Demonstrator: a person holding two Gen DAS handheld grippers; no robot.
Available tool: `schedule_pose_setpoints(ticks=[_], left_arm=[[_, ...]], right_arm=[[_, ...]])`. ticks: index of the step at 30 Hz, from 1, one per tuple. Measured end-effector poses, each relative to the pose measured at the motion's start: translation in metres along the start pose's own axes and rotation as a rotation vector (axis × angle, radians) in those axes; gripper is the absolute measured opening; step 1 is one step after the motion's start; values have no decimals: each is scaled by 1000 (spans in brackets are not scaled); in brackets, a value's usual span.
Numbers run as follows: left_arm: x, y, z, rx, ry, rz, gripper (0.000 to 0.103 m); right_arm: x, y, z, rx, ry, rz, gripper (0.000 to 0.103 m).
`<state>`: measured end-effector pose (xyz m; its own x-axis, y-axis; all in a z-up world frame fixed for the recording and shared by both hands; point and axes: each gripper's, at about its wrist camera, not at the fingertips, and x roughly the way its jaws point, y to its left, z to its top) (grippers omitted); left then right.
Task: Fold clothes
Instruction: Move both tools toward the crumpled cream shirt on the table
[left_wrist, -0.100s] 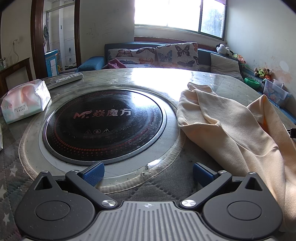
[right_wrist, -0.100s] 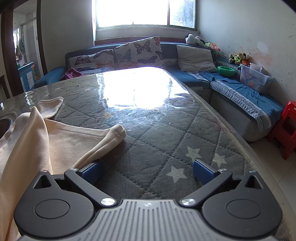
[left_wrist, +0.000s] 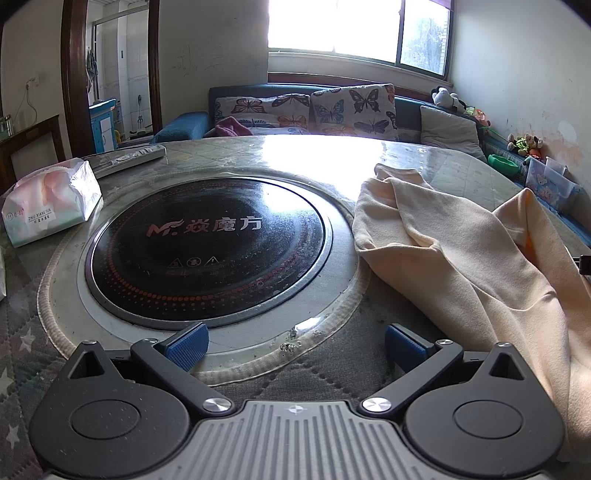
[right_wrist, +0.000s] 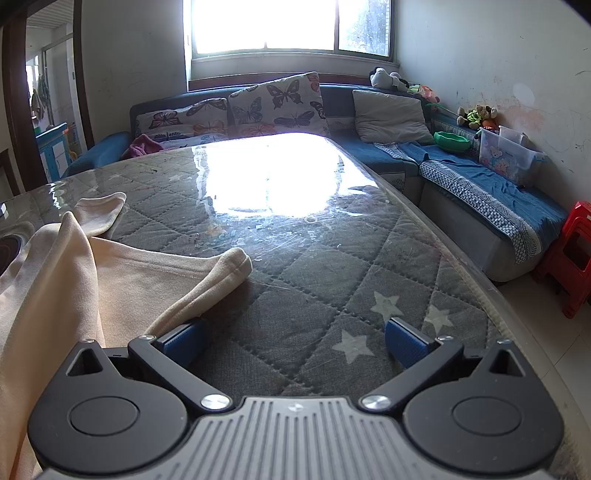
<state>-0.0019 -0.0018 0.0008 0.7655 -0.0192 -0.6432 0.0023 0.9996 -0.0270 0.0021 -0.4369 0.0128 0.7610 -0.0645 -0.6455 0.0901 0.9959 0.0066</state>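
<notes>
Nothing we can detect has shifted since the preceding frames: both views match them, garment and tools alike. We order items by size. Counter: quilted, star-printed cloth under a clear glossy sheet, with a round black hotplate set into it. Cream garment: a soft, brushed-looking top, lying rumpled and ridged between the two tools, one sleeve stretched toward the right gripper, another cuff further back. It is not a flat, squared packet; whether it awaits spreading or sits mid-fold we cannot say. Tissue pack: well apart, left of the hotplate. Left gripper: jaws spread, holding nothing, beside the garment's near edge. Right gripper: jaws likewise spread and empty, its left pad just beside the sleeve. For a clean fold, we judge that each tool should pinch a hem or seam, not a loose ridge, and keep the cloth taut between them.
</notes>
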Motion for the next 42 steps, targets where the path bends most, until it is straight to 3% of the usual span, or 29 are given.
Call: schedule_pose_setpoints(ticks=[9,22,42], left_arm=[[-7,-6,-3,-6,1,20,103],[-52,-33,-22,-43,52,13,103],[-108,-77,-52,56,20,11,103]], right_arm=[[-13,21,-19,-57,5,58,103],[-93,26,-54,-88,-87,122,103],[-146,54,-106,-160,-34,254,103]])
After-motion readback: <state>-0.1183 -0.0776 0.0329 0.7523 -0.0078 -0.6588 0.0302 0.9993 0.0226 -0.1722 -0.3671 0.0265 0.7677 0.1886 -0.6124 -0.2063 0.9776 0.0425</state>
